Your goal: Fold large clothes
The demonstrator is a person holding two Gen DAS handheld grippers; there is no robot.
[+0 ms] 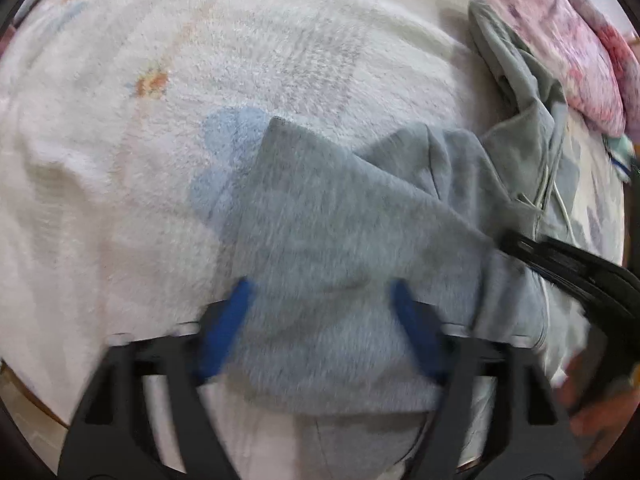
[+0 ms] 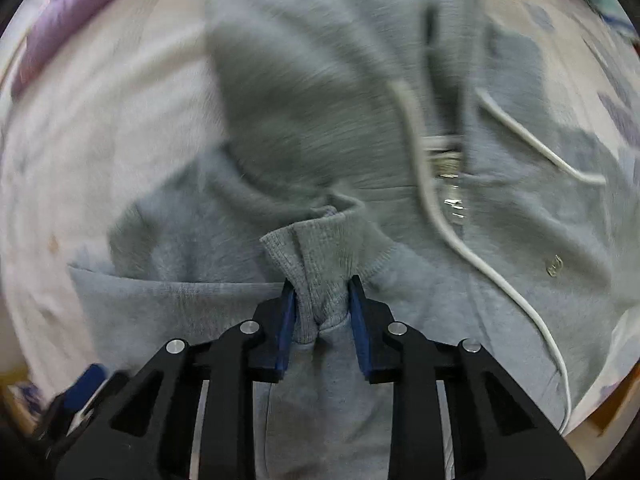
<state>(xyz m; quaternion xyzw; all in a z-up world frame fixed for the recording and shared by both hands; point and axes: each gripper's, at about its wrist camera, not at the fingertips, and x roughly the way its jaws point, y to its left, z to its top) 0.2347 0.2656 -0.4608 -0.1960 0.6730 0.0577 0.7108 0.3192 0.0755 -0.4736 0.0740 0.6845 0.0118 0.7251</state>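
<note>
The grey hoodie [image 2: 304,128] lies partly folded on the white fleece blanket [image 1: 200,40]. The right gripper [image 2: 320,304] pinches its ribbed cuff [image 2: 316,256], apparently laying the sleeve across the body; white drawstrings [image 2: 472,256] trail toward 3 o'clock. The left gripper [image 1: 320,320] stands spread wide over a folded panel. Next, probably: release the cuff flat, without dragging.

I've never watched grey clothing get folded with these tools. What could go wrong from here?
1. The right tool pinches only the ribbed cuff; a bunched grip that small might slip and undo the fold.
2. The white cord lies loose across the hoodie and could snag or get folded in crookedly.
3. The left tool is open over the sleeve, so that side lies free and may shift on the fluffy blanket.
</note>
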